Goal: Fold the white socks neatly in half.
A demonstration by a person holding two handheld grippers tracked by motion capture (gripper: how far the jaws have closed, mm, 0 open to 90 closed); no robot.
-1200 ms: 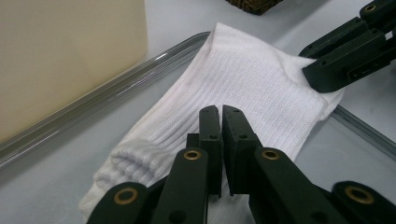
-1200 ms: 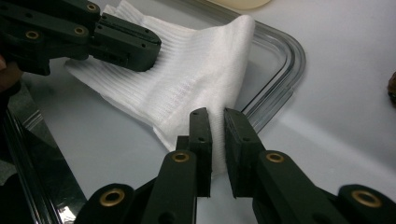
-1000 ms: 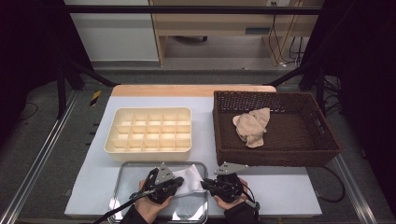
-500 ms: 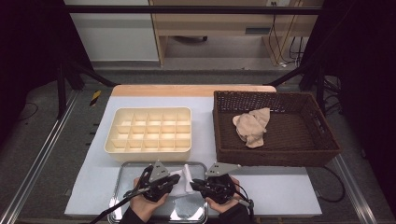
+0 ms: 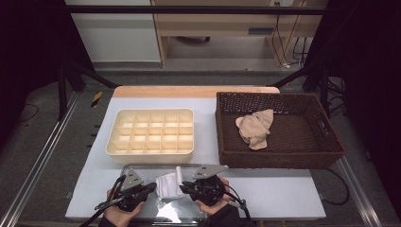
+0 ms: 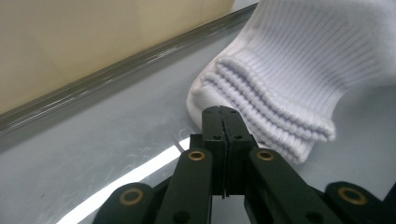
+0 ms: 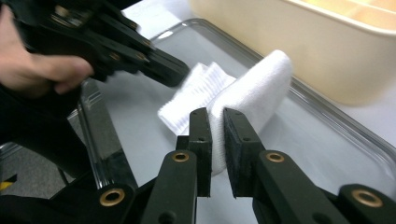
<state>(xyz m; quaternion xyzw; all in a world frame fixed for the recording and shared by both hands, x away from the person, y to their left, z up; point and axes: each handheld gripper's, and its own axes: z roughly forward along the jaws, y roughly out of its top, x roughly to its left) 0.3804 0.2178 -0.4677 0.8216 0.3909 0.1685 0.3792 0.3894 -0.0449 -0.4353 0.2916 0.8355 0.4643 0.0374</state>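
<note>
The soft white ribbed sock point(image 7: 233, 93) lies folded on the shiny metal tray point(image 7: 327, 135). The right gripper point(image 7: 217, 122) pinches one fold. The left gripper point(image 6: 221, 122) is closed on nothing, touching the cuff. A pull could undo the fold, because only one side is held.

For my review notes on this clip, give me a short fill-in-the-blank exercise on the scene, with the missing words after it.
1. The right claw is shut on a ____ sock.
2. That sock lies over a shiny metal ____.
3. The beige cloth lies in the brown wicker ____.
4. The left claw has its jaws ____, nothing between them.

Missing words: white; tray; basket; shut
</note>
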